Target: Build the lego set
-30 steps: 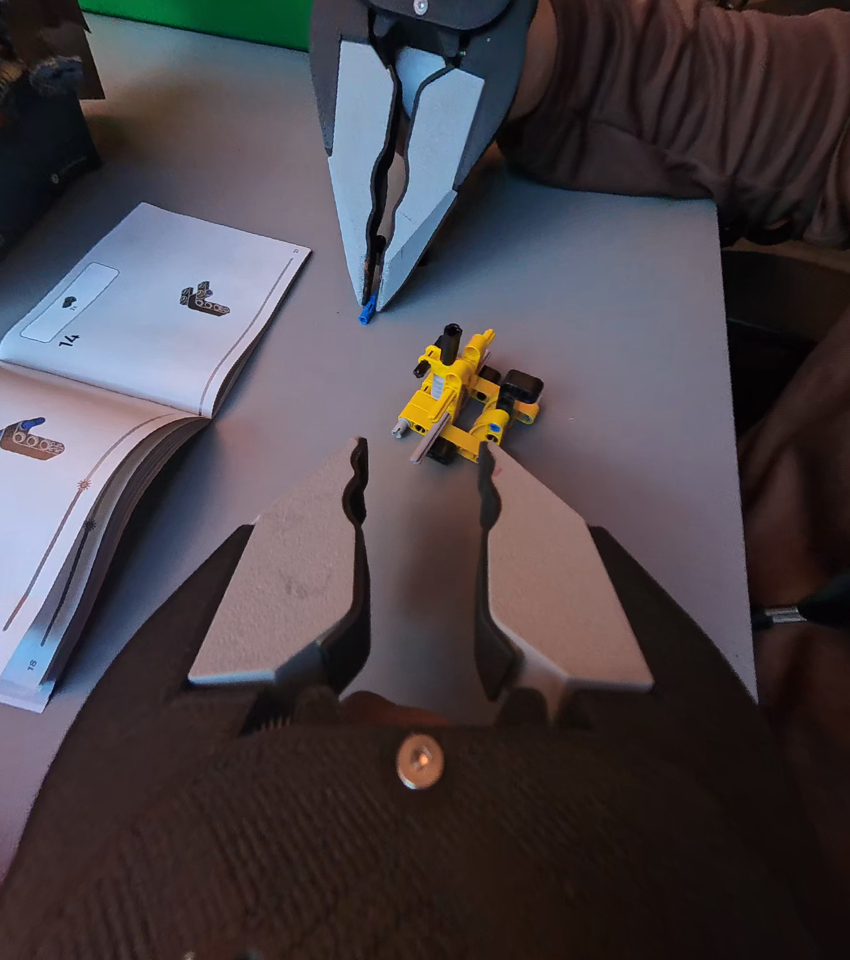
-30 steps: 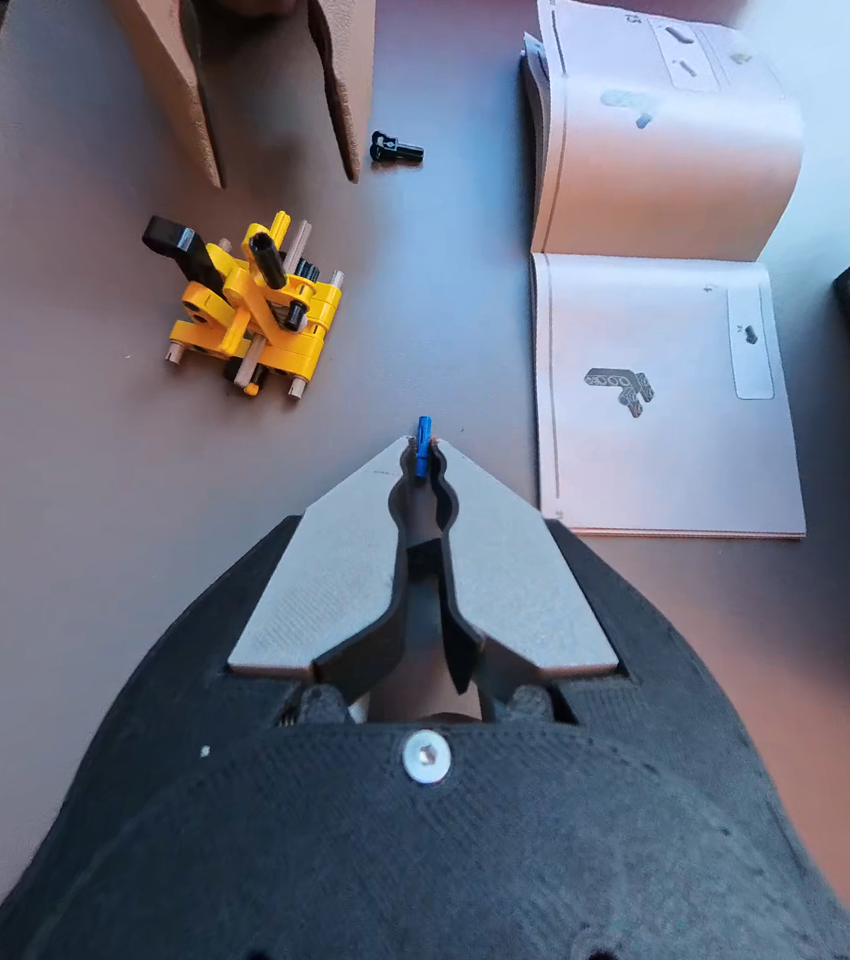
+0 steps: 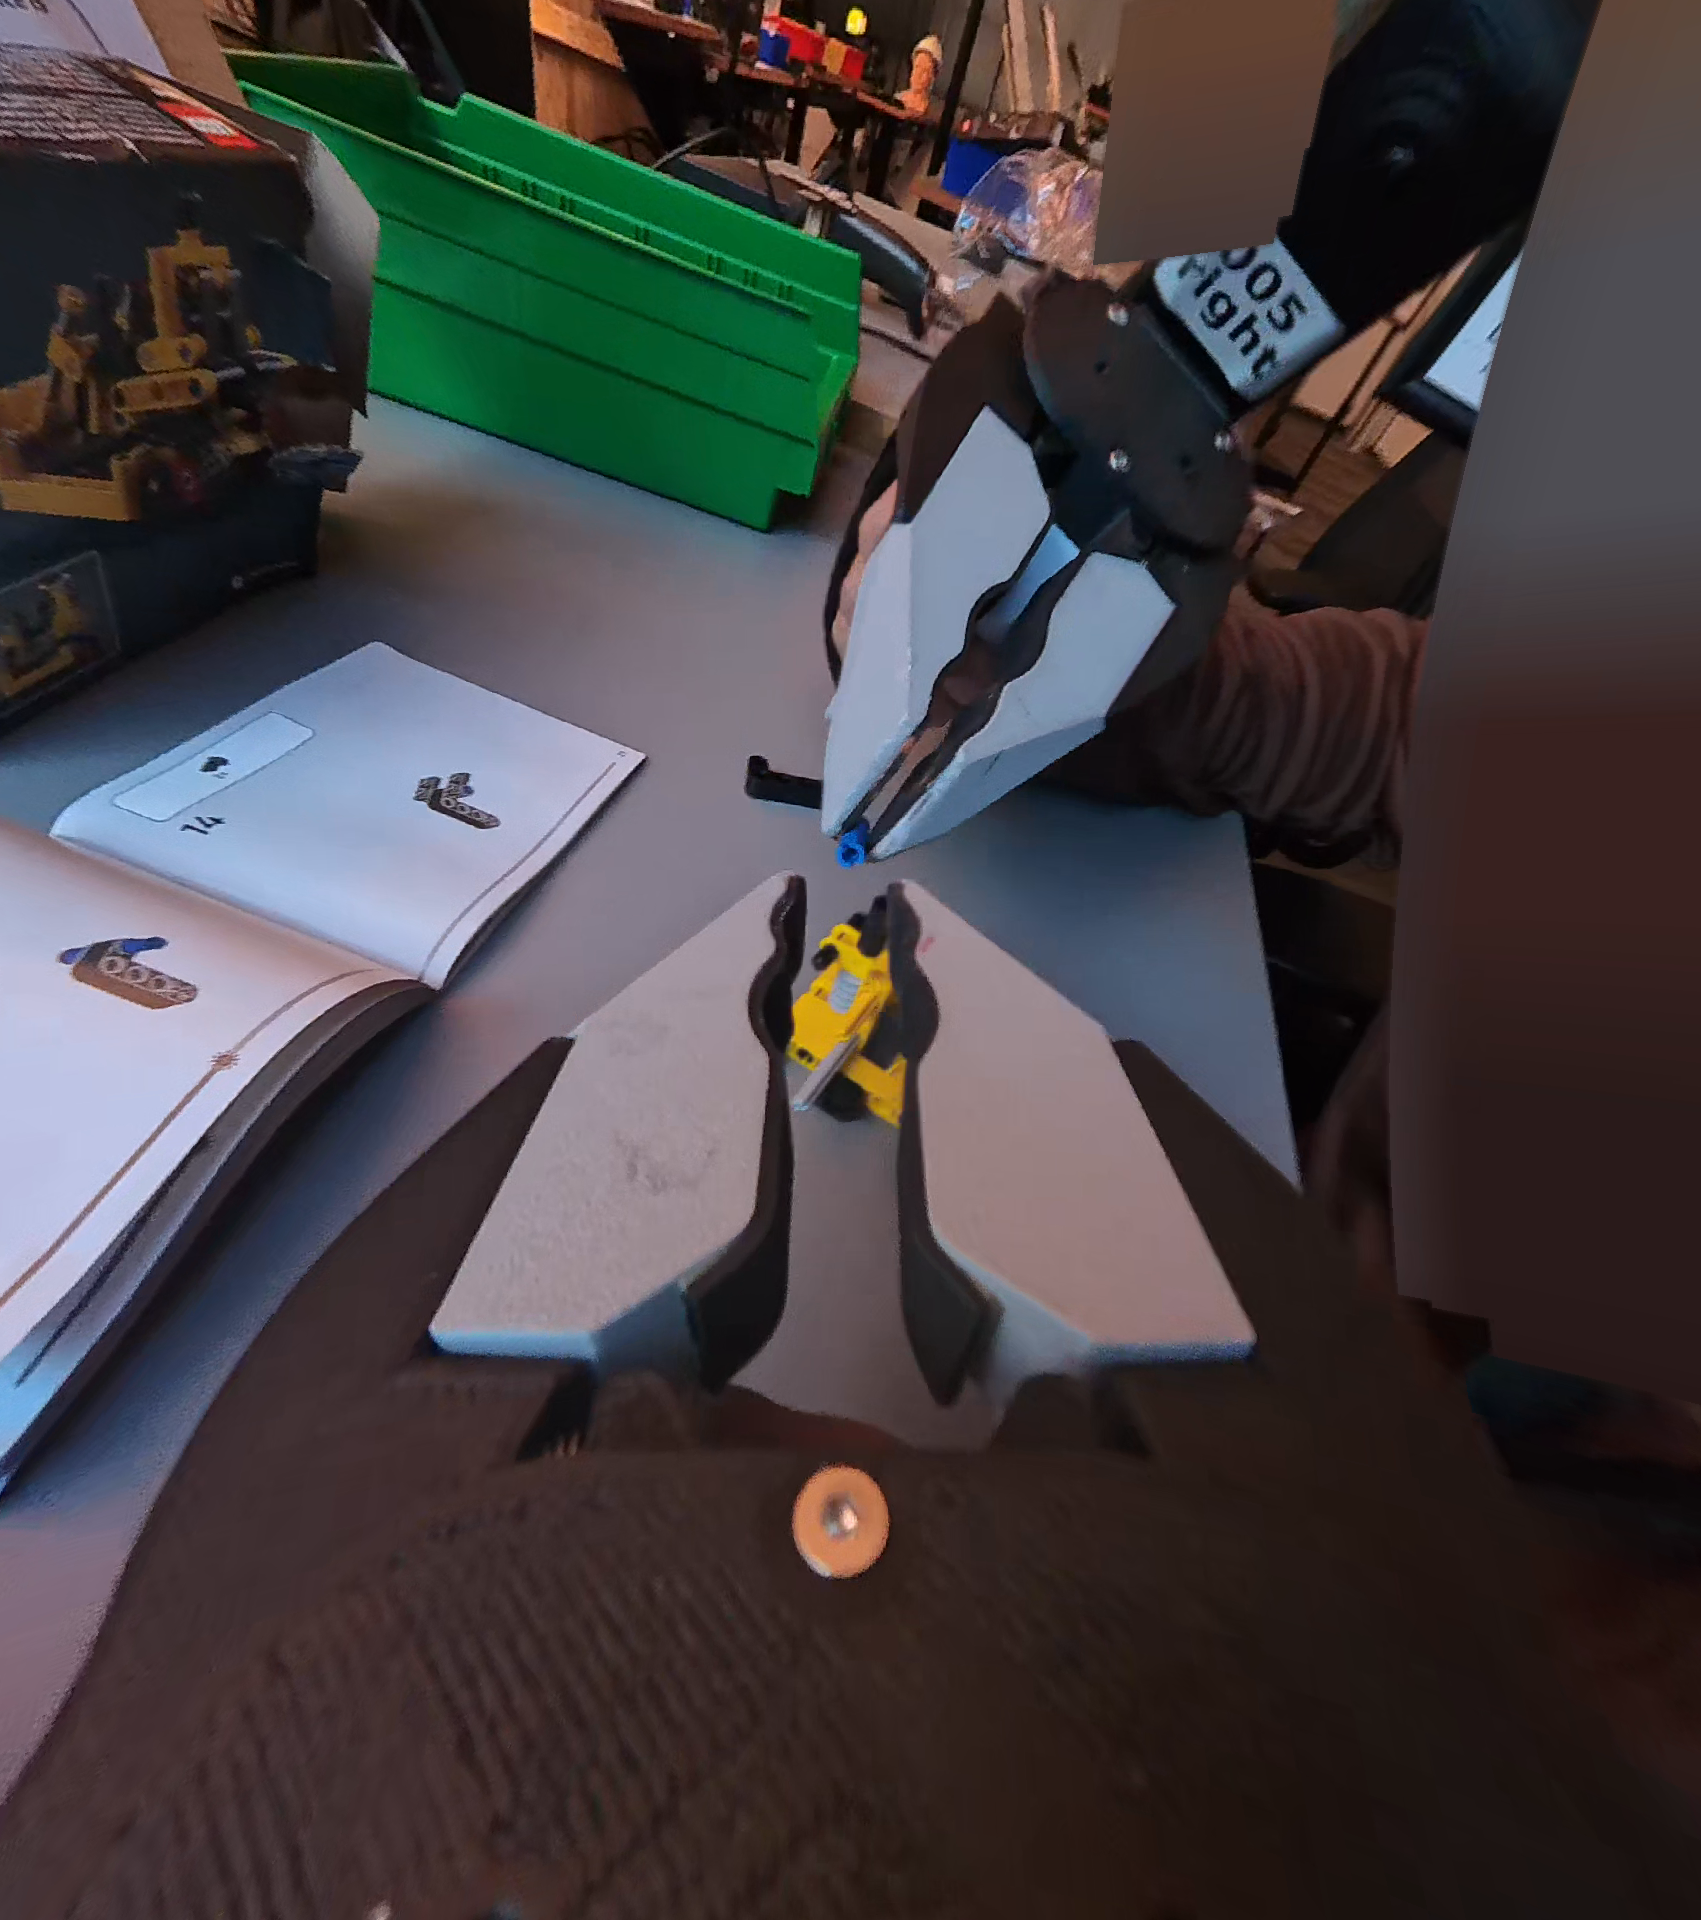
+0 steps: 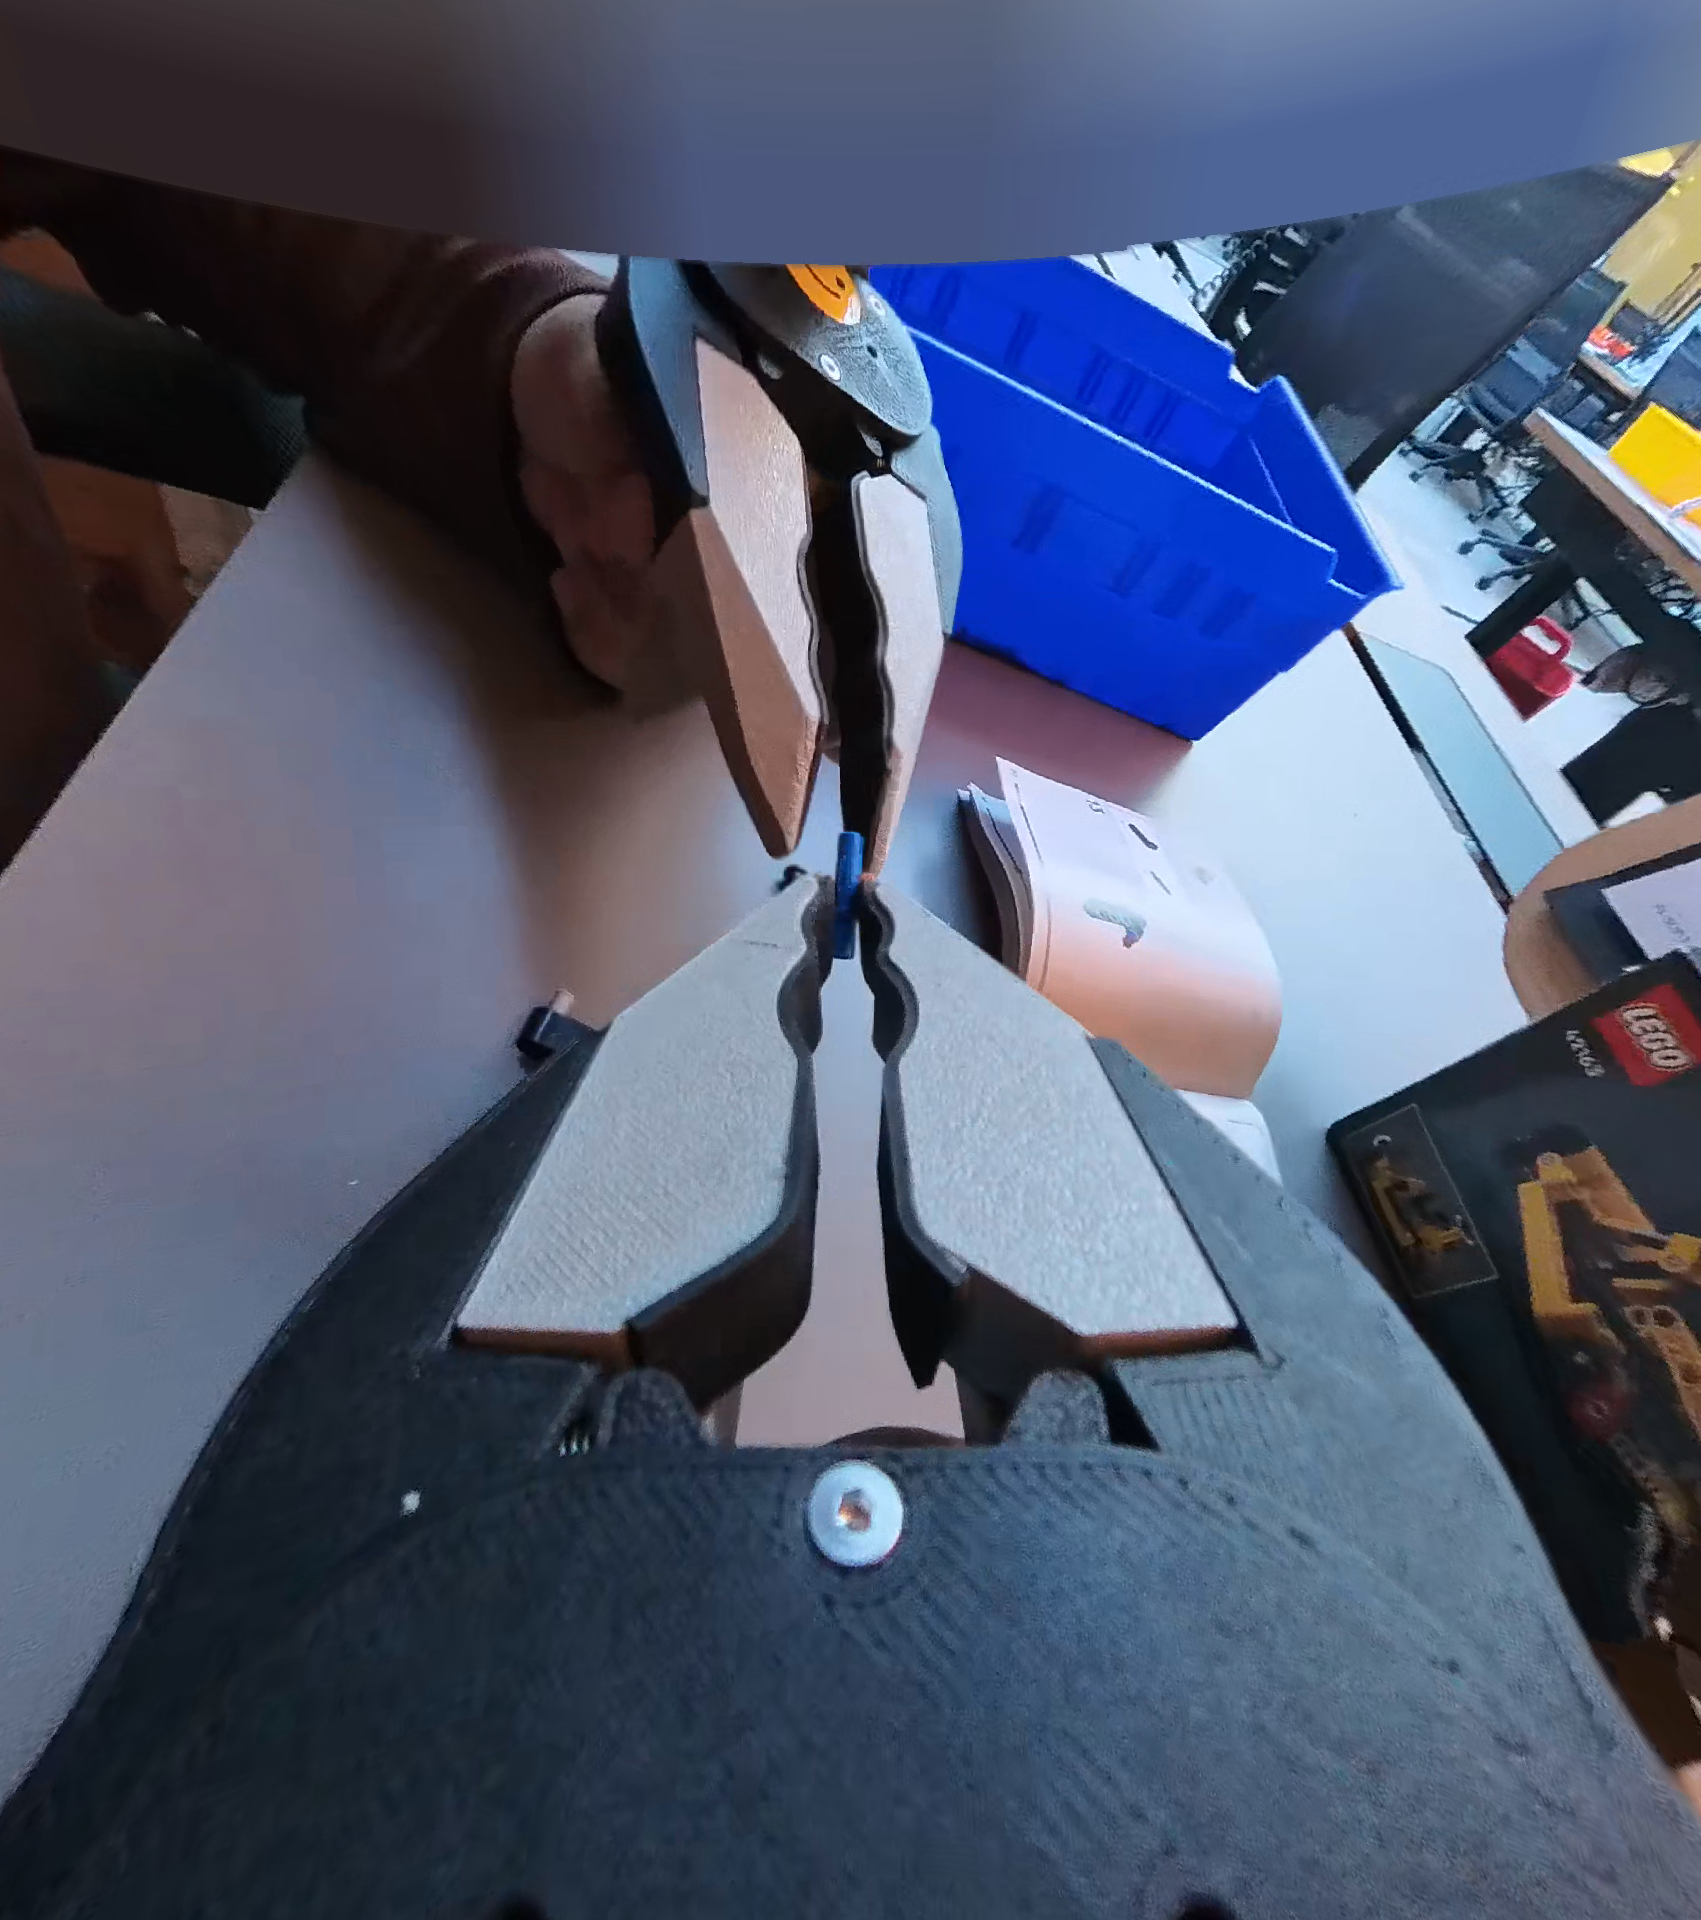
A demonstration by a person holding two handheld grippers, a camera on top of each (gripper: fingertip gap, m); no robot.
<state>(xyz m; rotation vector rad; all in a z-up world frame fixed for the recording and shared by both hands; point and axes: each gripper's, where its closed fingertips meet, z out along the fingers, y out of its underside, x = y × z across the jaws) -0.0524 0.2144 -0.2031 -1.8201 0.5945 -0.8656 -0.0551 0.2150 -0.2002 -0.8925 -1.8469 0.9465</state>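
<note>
A yellow lego assembly (image 3: 851, 1023) sits on the table; a small blue pin (image 4: 846, 902), seemingly upright, is pinched.

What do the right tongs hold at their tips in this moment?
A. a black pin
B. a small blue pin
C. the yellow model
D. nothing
B: the right tongs are shut on a small blue pin that sticks out between their tips, while the yellow model sits between the fingers of the left tongs.

Open booklet (image 3: 326, 831) and box (image 3: 98, 416) crowd the left.
</note>
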